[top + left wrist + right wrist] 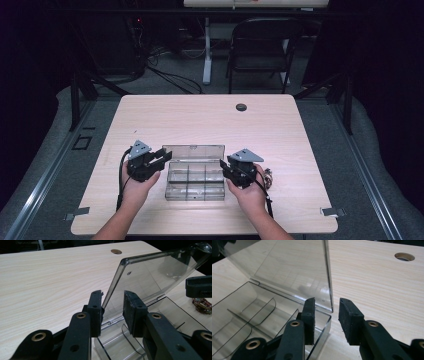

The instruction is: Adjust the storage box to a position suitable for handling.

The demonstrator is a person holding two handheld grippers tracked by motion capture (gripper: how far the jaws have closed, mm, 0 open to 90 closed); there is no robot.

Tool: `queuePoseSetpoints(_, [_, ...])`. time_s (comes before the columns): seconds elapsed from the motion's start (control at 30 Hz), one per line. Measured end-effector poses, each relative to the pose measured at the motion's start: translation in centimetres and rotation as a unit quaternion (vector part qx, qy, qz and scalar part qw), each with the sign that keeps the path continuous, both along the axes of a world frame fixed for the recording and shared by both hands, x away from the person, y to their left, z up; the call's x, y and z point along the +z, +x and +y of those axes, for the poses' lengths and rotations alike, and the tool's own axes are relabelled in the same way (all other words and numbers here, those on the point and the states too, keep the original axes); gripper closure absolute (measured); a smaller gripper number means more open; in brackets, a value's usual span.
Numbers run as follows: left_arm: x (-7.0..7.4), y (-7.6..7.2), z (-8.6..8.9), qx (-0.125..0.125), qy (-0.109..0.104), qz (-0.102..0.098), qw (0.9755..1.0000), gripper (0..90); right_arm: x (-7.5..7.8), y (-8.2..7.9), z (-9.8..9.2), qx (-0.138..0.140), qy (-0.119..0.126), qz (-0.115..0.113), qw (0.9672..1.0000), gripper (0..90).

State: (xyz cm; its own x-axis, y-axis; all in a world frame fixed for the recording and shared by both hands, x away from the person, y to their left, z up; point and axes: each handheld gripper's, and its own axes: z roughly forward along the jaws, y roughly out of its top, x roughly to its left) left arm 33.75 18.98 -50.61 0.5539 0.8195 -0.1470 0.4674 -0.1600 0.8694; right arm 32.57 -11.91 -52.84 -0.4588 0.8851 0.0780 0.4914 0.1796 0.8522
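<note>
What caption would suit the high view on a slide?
Two hand-held grippers, left and right, flank a clear plastic compartment box with its lid open on a wooden table.

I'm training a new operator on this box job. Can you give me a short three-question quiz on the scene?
1. True or false: the lid of the clear box stands open.
2. What lies on the table just right of the right gripper: (a) a small multicoloured bundle, (b) a mug, (c) a pen?
3. Which gripper's jaws straddle the lid's edge?

Key: 1 true. 2 a, the bundle. 3 the left gripper.
</note>
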Motion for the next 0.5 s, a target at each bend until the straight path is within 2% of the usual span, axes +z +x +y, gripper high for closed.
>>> queuePoseSetpoints(0.1, [-0.1,0.1,0.0,0.001,0.0,0.001,1.0,68.4,0.1,0.5,0.0,0.0,0.002,-0.002,1.0,65.3])
queuePoseSetpoints(0.2, [-0.1,0.2,0.0,0.002,0.002,0.005,1.0,68.3,0.1,0.9,0.1,0.006,0.021,-0.01,0.9997,64.3])
queuePoseSetpoints(0.33, [-0.4,0.3,0.0,0.003,-0.003,0.007,1.0,68.1,0.2,1.2,0.3,0.006,0.021,-0.012,0.9997,64.1])
queuePoseSetpoints(0.5, [-0.6,0.3,0.0,0.001,0.002,0.012,0.9999,68.1,0.3,1.4,0.5,0.005,0.025,-0.014,0.9996,63.9])
